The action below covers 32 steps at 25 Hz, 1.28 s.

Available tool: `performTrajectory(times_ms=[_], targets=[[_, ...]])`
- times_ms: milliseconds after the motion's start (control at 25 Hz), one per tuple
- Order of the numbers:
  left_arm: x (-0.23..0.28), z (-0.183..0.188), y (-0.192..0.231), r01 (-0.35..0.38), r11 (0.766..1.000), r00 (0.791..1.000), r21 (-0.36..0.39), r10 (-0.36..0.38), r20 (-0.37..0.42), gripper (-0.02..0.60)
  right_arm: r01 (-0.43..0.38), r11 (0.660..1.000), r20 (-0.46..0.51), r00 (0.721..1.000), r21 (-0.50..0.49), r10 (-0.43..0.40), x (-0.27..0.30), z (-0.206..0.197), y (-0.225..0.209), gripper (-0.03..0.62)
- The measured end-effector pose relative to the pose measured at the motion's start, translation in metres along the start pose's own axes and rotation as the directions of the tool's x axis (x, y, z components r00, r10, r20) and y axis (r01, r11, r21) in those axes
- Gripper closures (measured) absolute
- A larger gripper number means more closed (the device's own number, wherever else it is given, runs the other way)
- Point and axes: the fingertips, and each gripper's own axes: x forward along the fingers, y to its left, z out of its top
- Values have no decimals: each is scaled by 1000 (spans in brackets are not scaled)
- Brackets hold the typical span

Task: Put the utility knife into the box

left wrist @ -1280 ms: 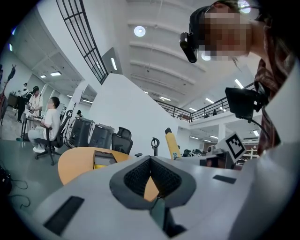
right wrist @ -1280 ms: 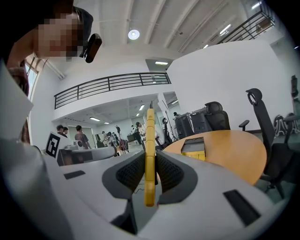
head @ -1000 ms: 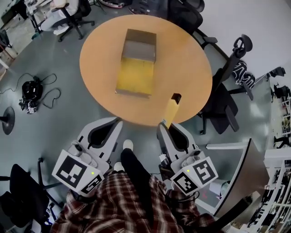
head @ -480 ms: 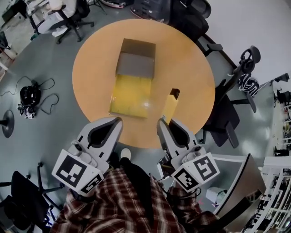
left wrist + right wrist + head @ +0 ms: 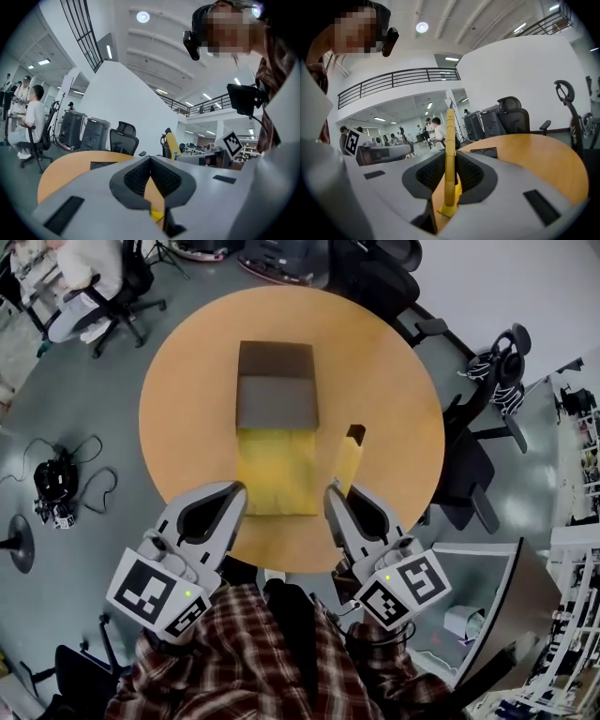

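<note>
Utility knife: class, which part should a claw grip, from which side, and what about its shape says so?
Grip the utility knife by the lower end of its yellow handle, across the two flat sides, coming from the table's near edge, as the right claw does. The slim, long body juts ahead, dark tip free.

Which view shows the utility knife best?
Head view: the utility knife shows its yellow side and dark tip, sticking out of the right gripper over the table. Right gripper view shows only its thin edge, clamped between the jaws; left gripper view, a small distant glimpse.
</note>
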Motion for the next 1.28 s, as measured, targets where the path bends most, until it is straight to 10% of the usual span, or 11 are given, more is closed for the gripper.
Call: performTrajectory(times_ms=[640,920,1280], targets=[[29,-1,63,125,991,990,-49,-128,-62,571,74,958,-205,969,-278,-135,74,-18,-33,514],[30,-8,71,70,993,996,-91,-75,-43,571,-124,818,-465,865,-562,-188,121,-73,-57,514],[33,-19,82,7,991,999,-134,-13,-41,571,-357,681,-664,702,-640,-257,163,-155,-97,514]])
